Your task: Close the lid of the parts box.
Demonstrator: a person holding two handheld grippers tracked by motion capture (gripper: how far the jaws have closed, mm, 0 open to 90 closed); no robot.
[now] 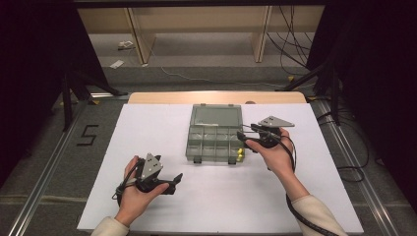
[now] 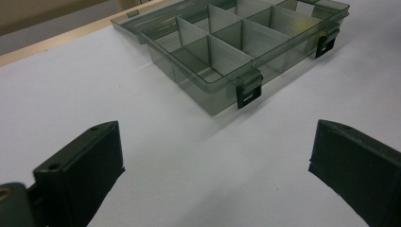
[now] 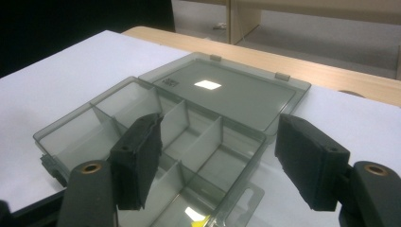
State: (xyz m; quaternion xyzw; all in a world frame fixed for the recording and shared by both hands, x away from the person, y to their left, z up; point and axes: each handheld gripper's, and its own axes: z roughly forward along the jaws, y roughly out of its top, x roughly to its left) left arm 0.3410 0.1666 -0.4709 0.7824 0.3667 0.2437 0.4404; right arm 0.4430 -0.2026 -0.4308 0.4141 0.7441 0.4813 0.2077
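Note:
A clear grey compartment box [image 1: 212, 158] lies open mid-table, its lid [image 1: 216, 116] flat behind it. A small yellow item [image 1: 240, 155] sits in its front right corner. My right gripper [image 1: 246, 132] hovers at the box's right side, open; in the right gripper view its jaws straddle the dividers [image 3: 198, 142] with nothing between them, the lid [image 3: 227, 92] beyond, and a yellow bit [image 3: 201, 221] at the bottom edge. My left gripper [image 1: 175, 183] rests open near the front left, pointing right. In the left gripper view the box [image 2: 222, 47] lies ahead with two black latches [image 2: 249, 92].
A white sheet [image 1: 147, 132] covers the table, with a wooden strip [image 1: 157, 97] along the far edge. Beyond stand wooden shelf legs [image 1: 140, 44] and floor cables [image 1: 290, 49]. Dark stands [image 1: 74, 78] flank the table.

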